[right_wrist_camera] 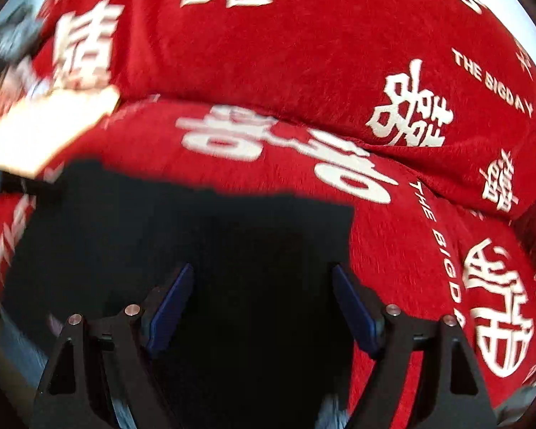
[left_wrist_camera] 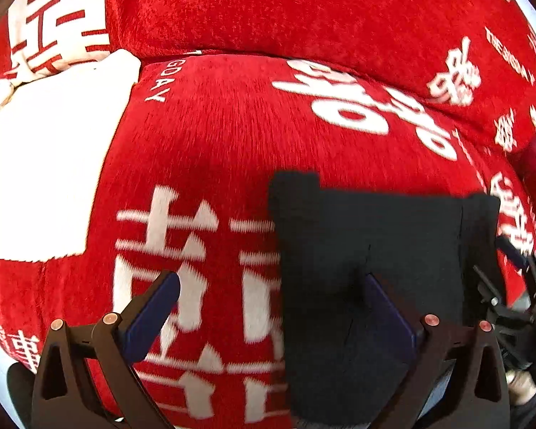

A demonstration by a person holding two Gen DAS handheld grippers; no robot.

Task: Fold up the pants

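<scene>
Currently noted: black pants lying as a compact folded block on the red printed cover, near its front edge. Left gripper spread wide, right-hand finger over the cloth, left-hand finger over bare cover. Right gripper likewise wide, cloth between and beneath both fingers, nothing gripped. Advisable: seize both layers squarely at the edge, lift evenly, avoid dragging.

We see a red plush cover with white printed characters, spread over a cushioned surface. Folded black pants lie flat on it, beneath our right tongs' spread fingers and under the right finger of our left tongs. A white cloth lies on the cover, ahead and left of both tongs.
</scene>
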